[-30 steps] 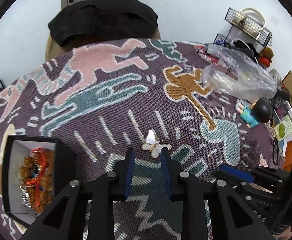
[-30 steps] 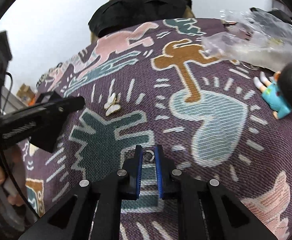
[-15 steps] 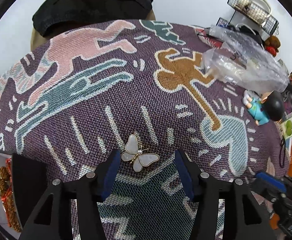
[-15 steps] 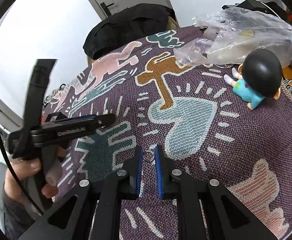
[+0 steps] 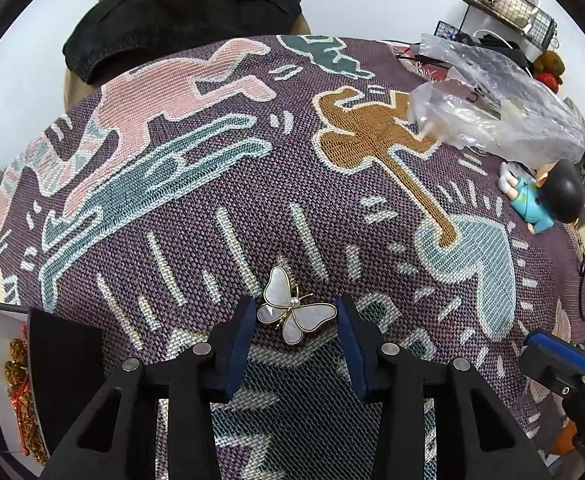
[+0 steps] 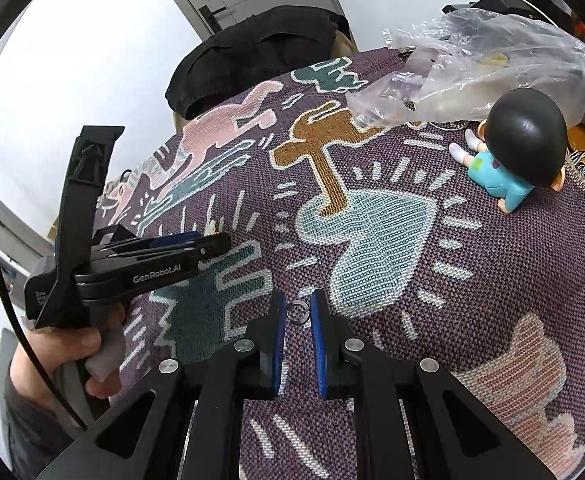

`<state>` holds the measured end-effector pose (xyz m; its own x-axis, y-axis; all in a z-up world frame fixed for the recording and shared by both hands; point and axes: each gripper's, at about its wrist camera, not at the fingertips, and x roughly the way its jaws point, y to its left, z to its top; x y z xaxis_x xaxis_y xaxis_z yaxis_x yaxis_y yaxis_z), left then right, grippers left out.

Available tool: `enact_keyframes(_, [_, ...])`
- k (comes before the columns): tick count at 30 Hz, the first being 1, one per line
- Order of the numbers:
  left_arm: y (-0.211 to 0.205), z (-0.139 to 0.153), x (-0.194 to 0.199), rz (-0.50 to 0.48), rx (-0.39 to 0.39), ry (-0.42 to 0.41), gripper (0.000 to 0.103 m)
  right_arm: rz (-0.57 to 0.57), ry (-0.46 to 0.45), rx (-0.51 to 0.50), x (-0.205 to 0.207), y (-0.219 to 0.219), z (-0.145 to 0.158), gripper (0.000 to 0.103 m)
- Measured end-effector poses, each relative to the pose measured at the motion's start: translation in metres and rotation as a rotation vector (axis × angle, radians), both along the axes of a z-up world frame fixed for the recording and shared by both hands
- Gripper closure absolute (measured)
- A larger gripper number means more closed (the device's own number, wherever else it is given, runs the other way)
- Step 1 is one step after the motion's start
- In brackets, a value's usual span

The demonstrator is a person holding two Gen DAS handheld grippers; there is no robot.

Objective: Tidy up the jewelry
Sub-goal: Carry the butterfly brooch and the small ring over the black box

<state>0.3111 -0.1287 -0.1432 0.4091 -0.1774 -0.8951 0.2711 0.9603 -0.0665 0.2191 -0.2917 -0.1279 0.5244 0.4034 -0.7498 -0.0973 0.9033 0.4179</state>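
Note:
A white and gold butterfly brooch (image 5: 294, 310) lies flat on the patterned woven cloth (image 5: 196, 184). My left gripper (image 5: 295, 318) straddles it, pointing steeply down. Its jaws are closing, and the blue pads (image 5: 244, 326) touch both wing tips. A small metal ring (image 6: 297, 313) is pinched between the blue pads (image 6: 278, 320) of my right gripper (image 6: 297, 315), which is shut on it just above the cloth. In the right wrist view a hand (image 6: 88, 344) holds the left gripper (image 6: 196, 246) at the left. An open black box (image 5: 48, 344) holds brown beads (image 5: 18, 368).
A crumpled clear plastic bag (image 5: 492, 112) and a small figurine (image 5: 544, 200) in teal clothes lie at the cloth's right side. A black garment (image 5: 180, 12) is draped at the far edge. A wire rack (image 5: 504, 0) stands at the back right.
The left gripper came forward and down onto the brooch, spread its jaws wide, then narrowed them against the wings. The right gripper drew back with the ring, then stayed still.

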Motion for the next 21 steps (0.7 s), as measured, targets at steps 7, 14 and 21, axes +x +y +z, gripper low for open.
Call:
enact_keyframes(7, [0.01, 0.03, -0.017, -0.001, -0.037, -0.074, 0.06, 0.003, -0.013, -0.001, -0.003, 0.007, 0.006, 0.09])
enact_keyframes(14, [0.027, 0.059, -0.031, 0.015, -0.056, -0.128, 0.06, 0.018, -0.034, -0.002, -0.006, 0.02, 0.016, 0.09])
enact_keyframes(21, [0.049, 0.083, -0.048, 0.042, -0.077, -0.182, 0.06, 0.032, -0.061, -0.009, -0.008, 0.036, 0.031, 0.09])
